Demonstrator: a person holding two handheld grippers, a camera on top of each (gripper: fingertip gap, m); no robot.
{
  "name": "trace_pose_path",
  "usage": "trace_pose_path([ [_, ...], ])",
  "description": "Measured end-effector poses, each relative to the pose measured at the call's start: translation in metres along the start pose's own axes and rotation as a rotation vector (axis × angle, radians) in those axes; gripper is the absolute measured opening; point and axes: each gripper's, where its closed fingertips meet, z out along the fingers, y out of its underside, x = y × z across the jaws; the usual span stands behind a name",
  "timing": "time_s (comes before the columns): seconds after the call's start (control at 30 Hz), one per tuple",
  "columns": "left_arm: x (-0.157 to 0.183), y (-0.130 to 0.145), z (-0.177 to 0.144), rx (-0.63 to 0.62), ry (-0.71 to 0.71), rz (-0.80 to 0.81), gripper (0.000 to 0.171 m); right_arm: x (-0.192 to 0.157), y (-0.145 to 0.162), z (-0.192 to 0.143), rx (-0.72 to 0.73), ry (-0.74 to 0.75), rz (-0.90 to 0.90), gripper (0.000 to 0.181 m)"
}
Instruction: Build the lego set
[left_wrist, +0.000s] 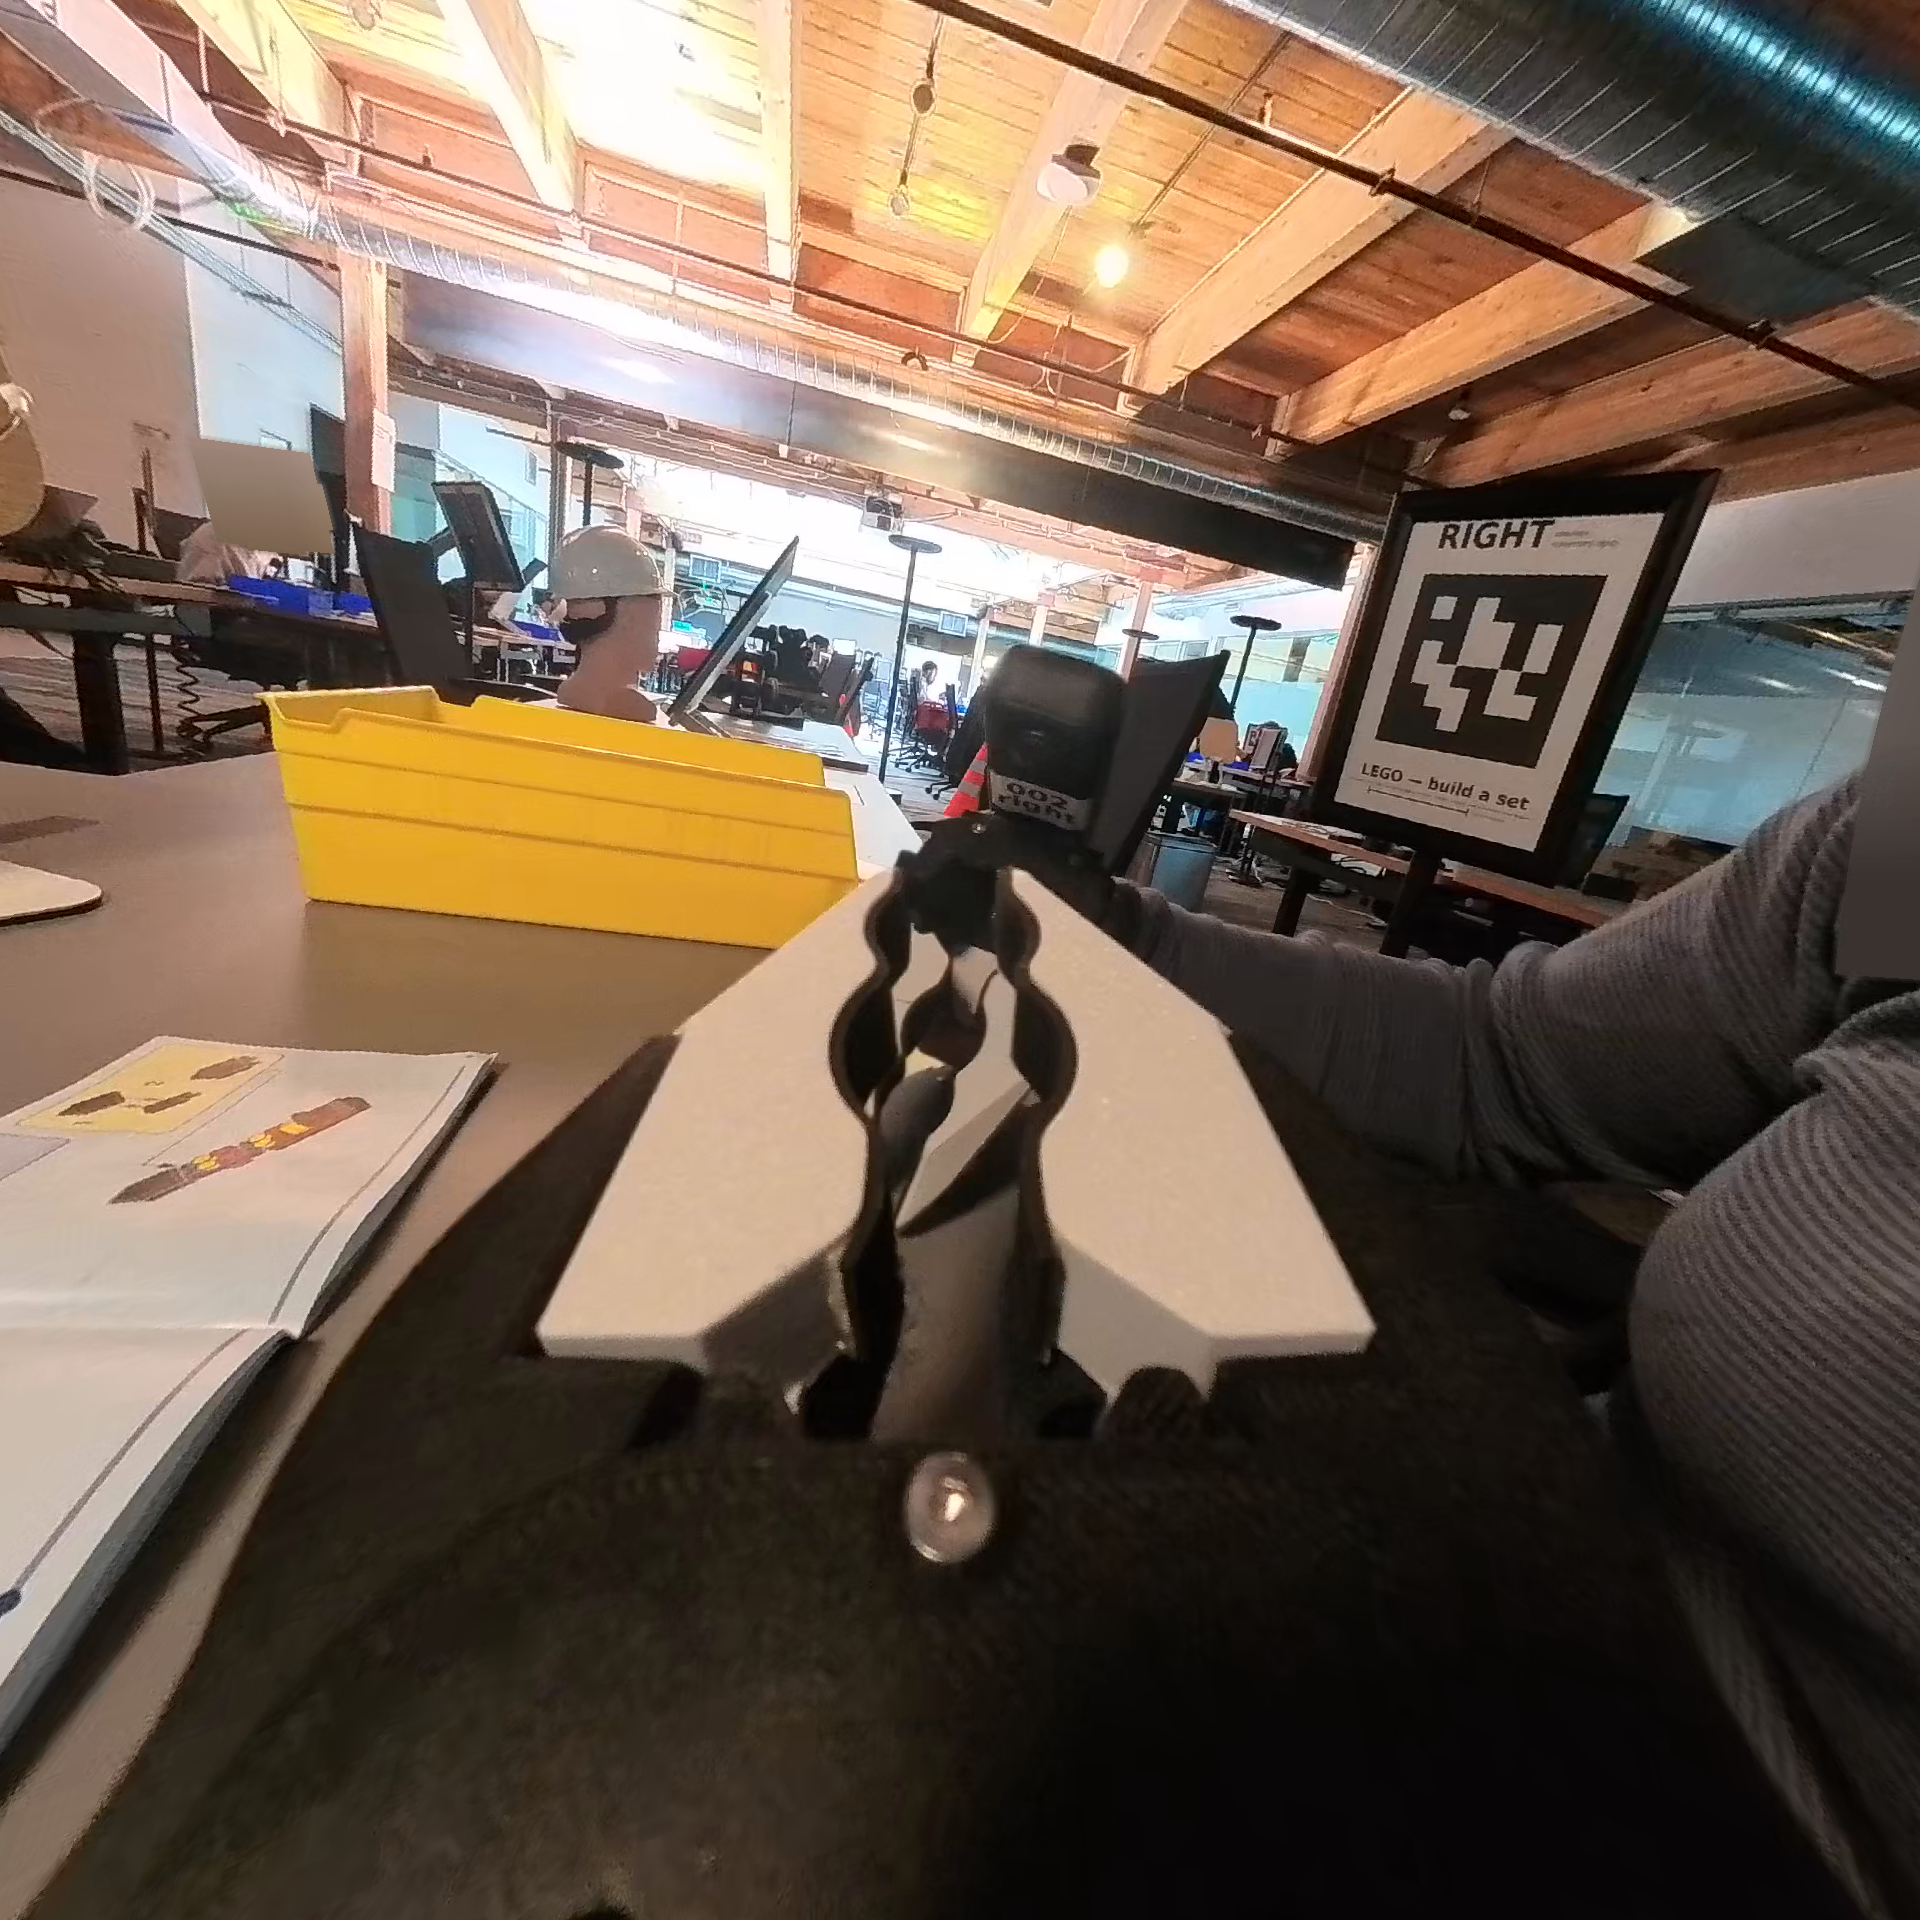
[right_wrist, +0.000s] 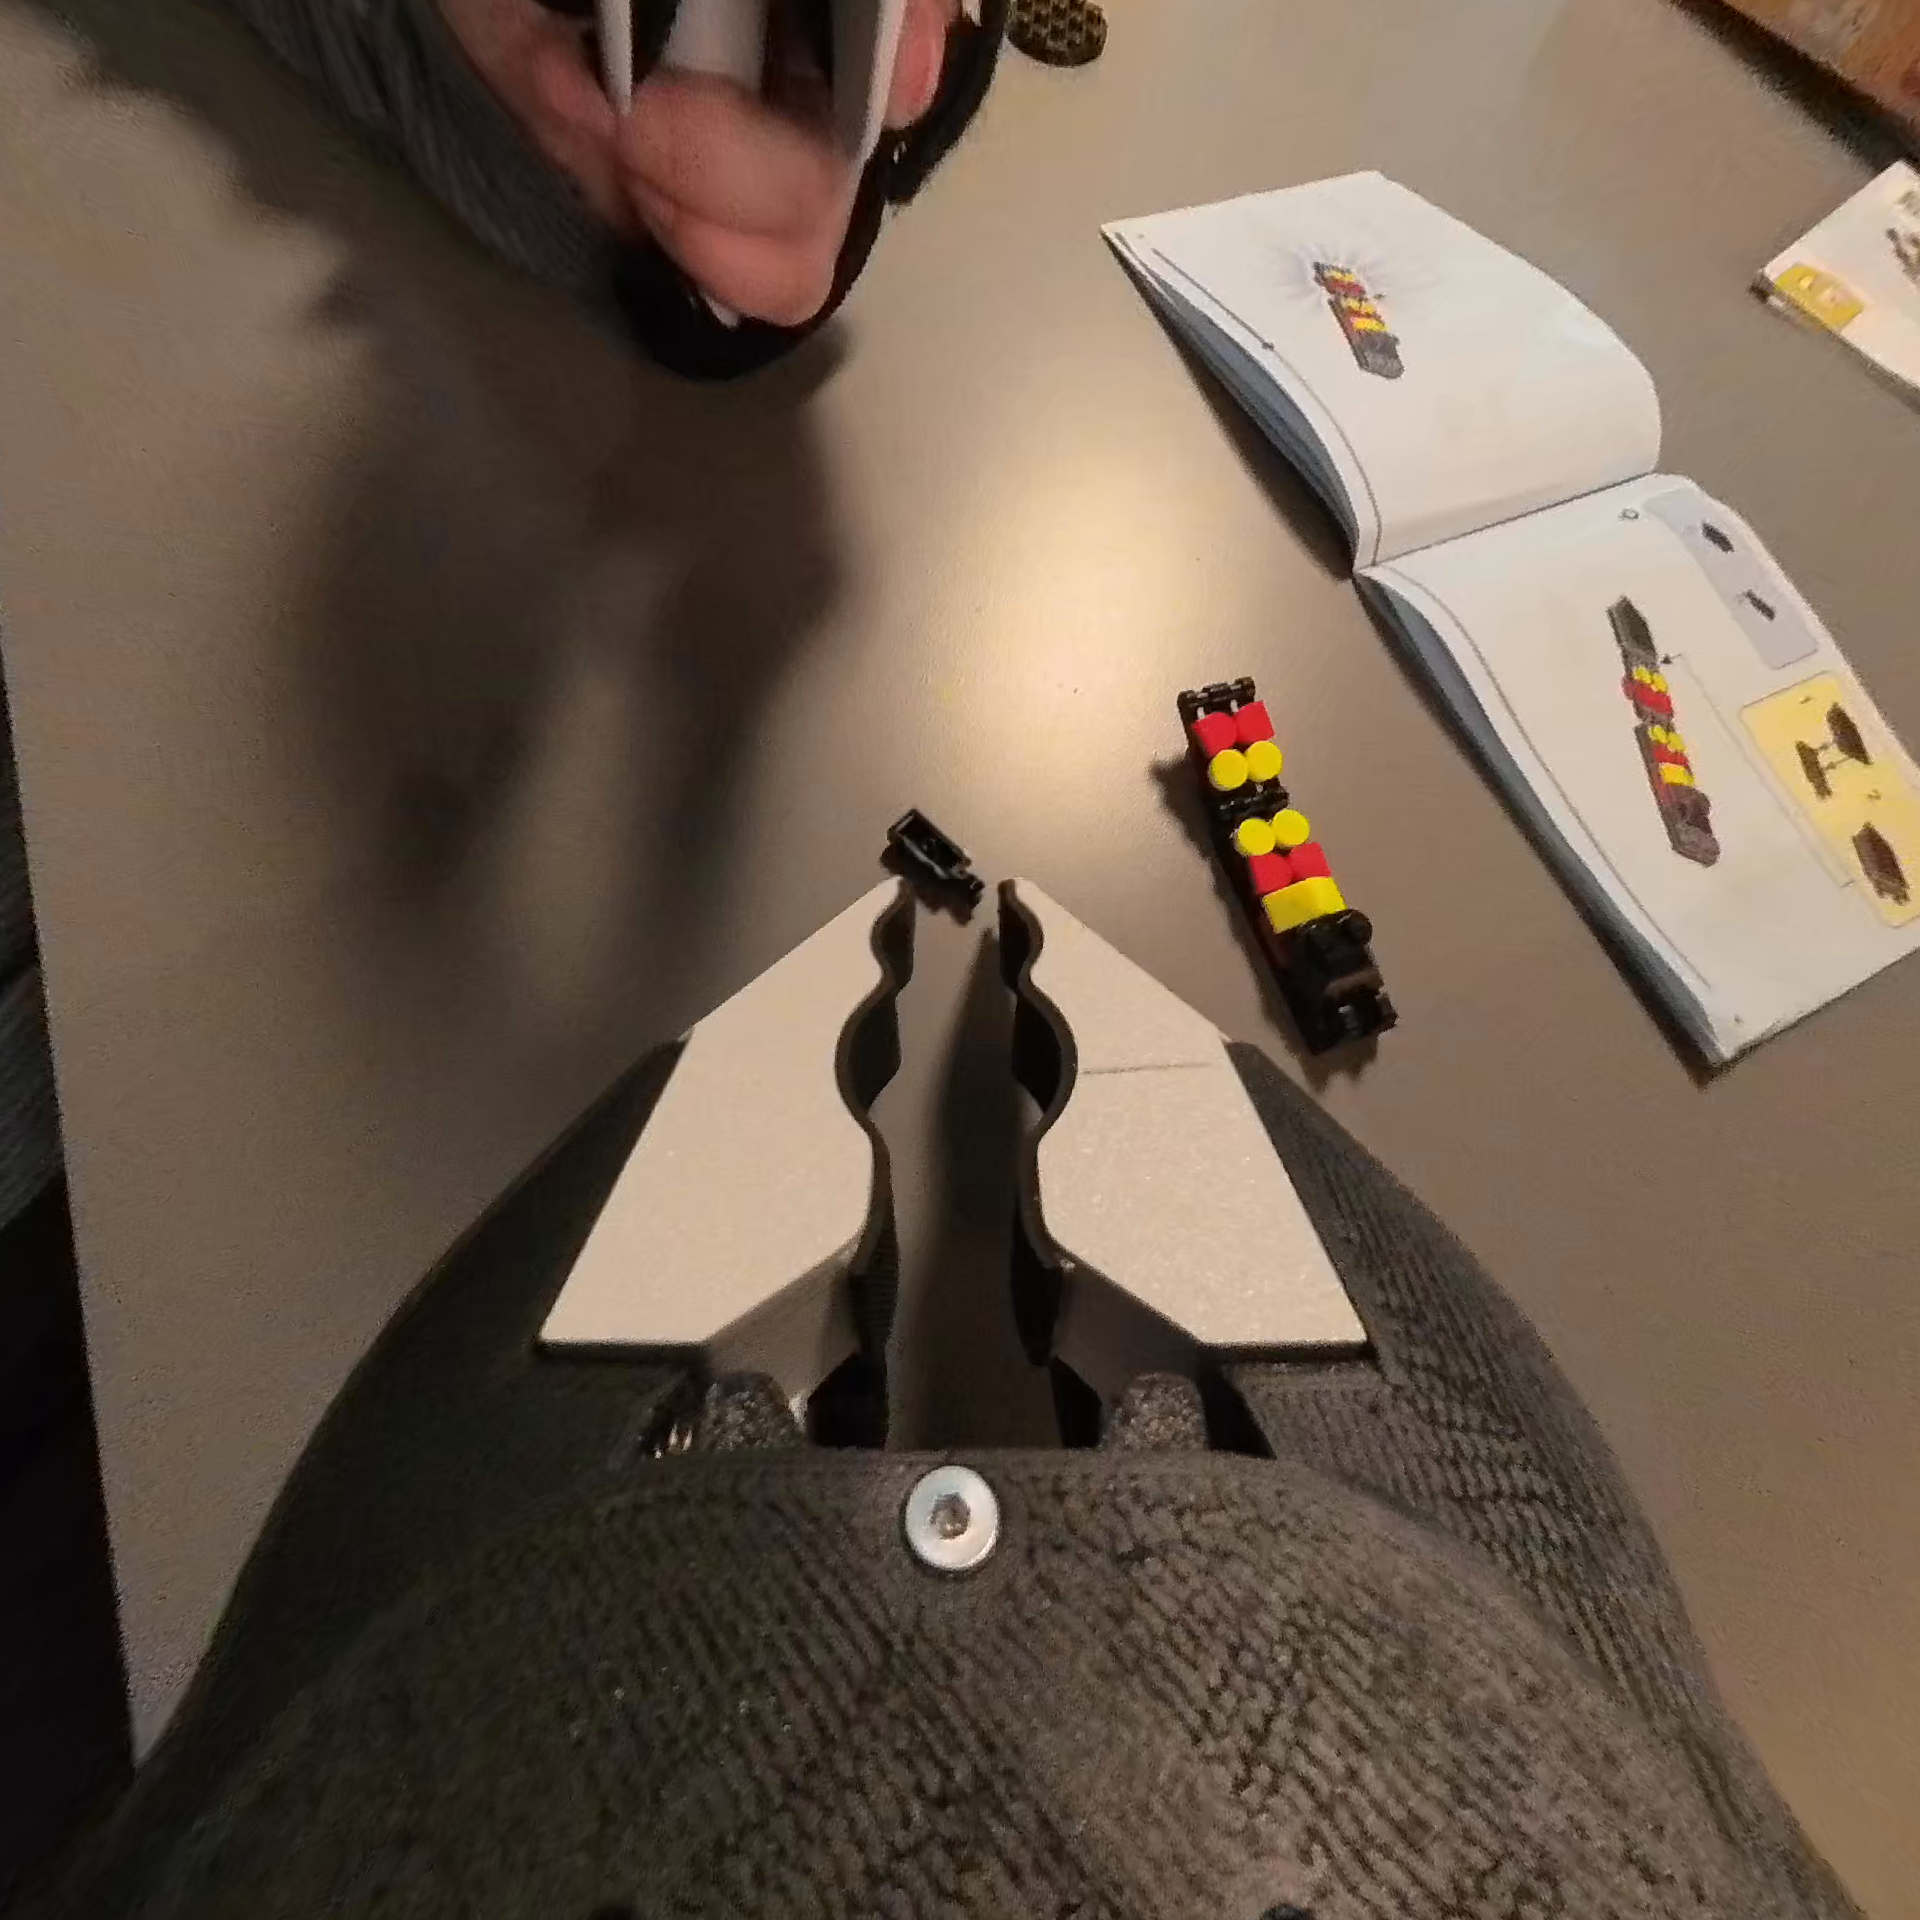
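A large open workspace is being shown in the left wrist view, roofed by a timber ceiling (left_wrist: 1039, 156) with exposed beams and a ribbed metal duct (left_wrist: 1714, 135), and rows of desks and monitors are receding behind. The foreground is being taken up by a smooth grey-brown table (right_wrist: 520, 623), on which light is being reflected. A yellow plastic bin (left_wrist: 561, 810) is standing on its far part, and a framed sign (left_wrist: 1496, 675) bearing a black-and-white marker is being seen to the right behind a grey sleeve (left_wrist: 1507, 1039). An open instruction booklet (right_wrist: 1507, 436) is lying flat on the table, with a second booklet (right_wrist: 1860, 270) partly cut off at the edge. The left gripper (left_wrist: 940, 935) is being held nearly closed, something small and dark appearing between its tips, though what it is cannot be told. The right gripper (right_wrist: 951, 899) is being held slightly apart, nothing being gripped. The partly built lego strip (right_wrist: 1283, 862), black with red and yellow pieces, is lying just beside the booklet, and a small black lego piece (right_wrist: 932, 850) is lying on the table just ahead of the right gripper's tips.
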Motion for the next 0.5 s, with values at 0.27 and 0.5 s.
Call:
trace_pose_path([
  [0.27,0.0015,0.0008,0.0002,-0.005,0.008,-0.002,0.015,-0.0054,0.0036,0.0027,-0.027,-0.063,0.003,0.008],
  [0.5,0.0025,0.0011,0.0005,-0.008,0.014,0.001,0.015,-0.0049,0.0041,0.0036,-0.032,-0.056,-0.002,0.001],
])
